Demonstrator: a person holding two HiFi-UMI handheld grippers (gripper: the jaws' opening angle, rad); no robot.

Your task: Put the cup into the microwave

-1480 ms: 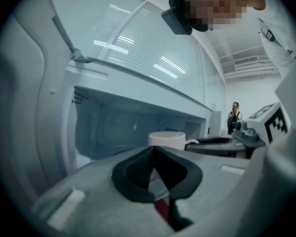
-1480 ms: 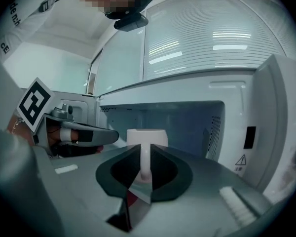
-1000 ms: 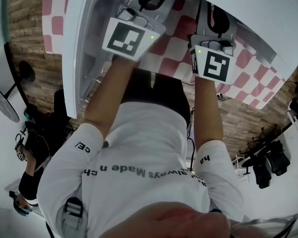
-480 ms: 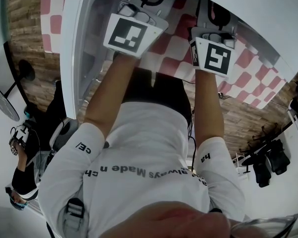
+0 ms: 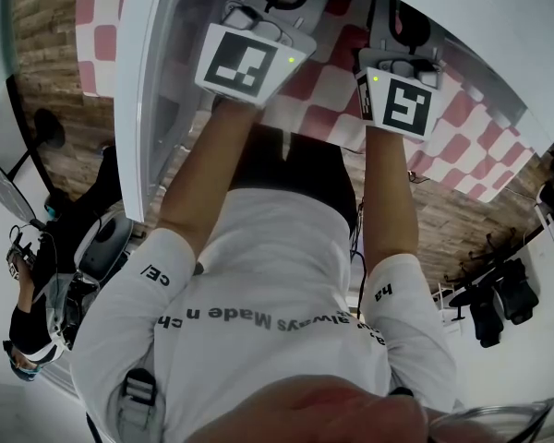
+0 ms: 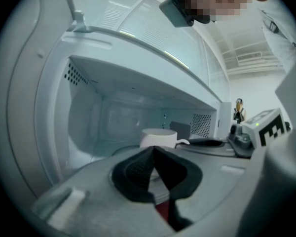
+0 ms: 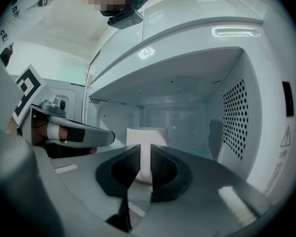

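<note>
At the left of the head view the microwave door (image 5: 162,100) stands swung wide, which gives both my tools room to reach into the opening side by side. My left gripper (image 6: 153,153) sits at the mouth of the microwave (image 6: 113,78) with its two pads pressed together on nothing. I judge it is only a spare here, held low and to the left so it does not crowd the cup (image 6: 159,136).

Through that camera the cup shows in the middle of the frame, upright inside the oven. Its handle (image 6: 183,142) points right toward my other tool.

My right gripper (image 7: 145,153) does the work. In its own view the pads are clamped on that handle, a white strip running down between them, with the cup's body straight ahead at centre frame. Holding by the handle keeps the cup upright and the jaws clear of its rim.

The gripper bodies hide the cup's base in both views, so I cannot tell whether it rests on the oven floor or hangs just above it. At the right of the right gripper view the perforated side wall (image 7: 234,115) stands apart from the cup, leaving room.

I judge the placing nearly done. The next move calls for settling the cup, parting the pads, and drawing straight back without snagging the handle.
</note>
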